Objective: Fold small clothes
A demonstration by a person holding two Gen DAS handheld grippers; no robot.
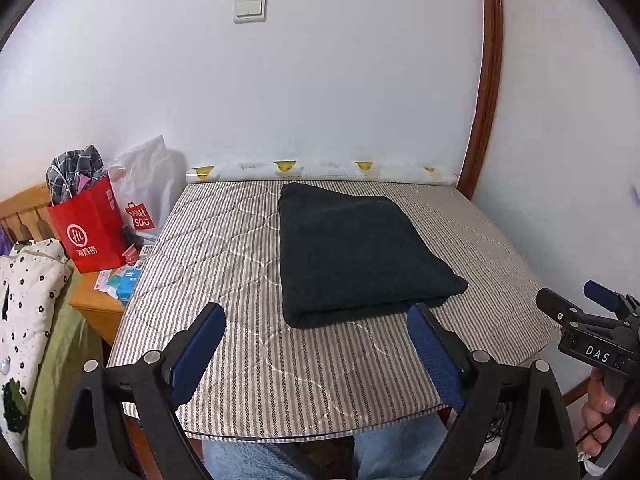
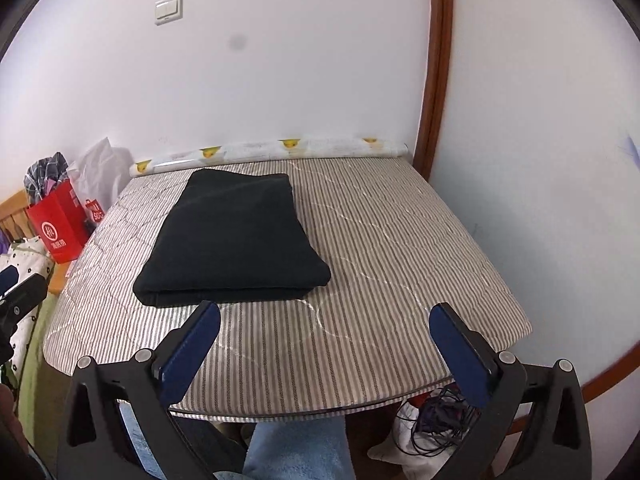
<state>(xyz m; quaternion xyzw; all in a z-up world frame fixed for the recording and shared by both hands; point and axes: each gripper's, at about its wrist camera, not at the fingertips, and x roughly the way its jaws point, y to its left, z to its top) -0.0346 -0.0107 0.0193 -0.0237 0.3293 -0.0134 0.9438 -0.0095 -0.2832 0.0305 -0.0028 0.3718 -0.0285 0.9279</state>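
- The left gripper (image 1: 316,316) is hovering with its jaws standing wide and holding nothing; the near folded edge of the black garment (image 1: 352,248) is lying just beyond the blue pads.
- The right gripper (image 2: 325,320) is likewise hanging with its jaws spread wide and gripping nothing, bare striped cloth showing between them.
- The black garment is lying folded into a thick, neat rectangle on the striped quilted counter (image 2: 400,240), clear of both grippers, towards the counter's far left part as the right wrist view shows it.
- A rolled sheet with yellow duck prints (image 2: 272,150) is lying along the counter's far edge, against the wall.
- Left of the counter, a red paper bag (image 1: 90,232) is standing on a wooden nightstand (image 1: 96,304), holding a dark checked cloth (image 1: 76,168) bulging out of its top.
- A white shopping bag (image 1: 148,192) is leaning behind the red one; its contents are hidden.
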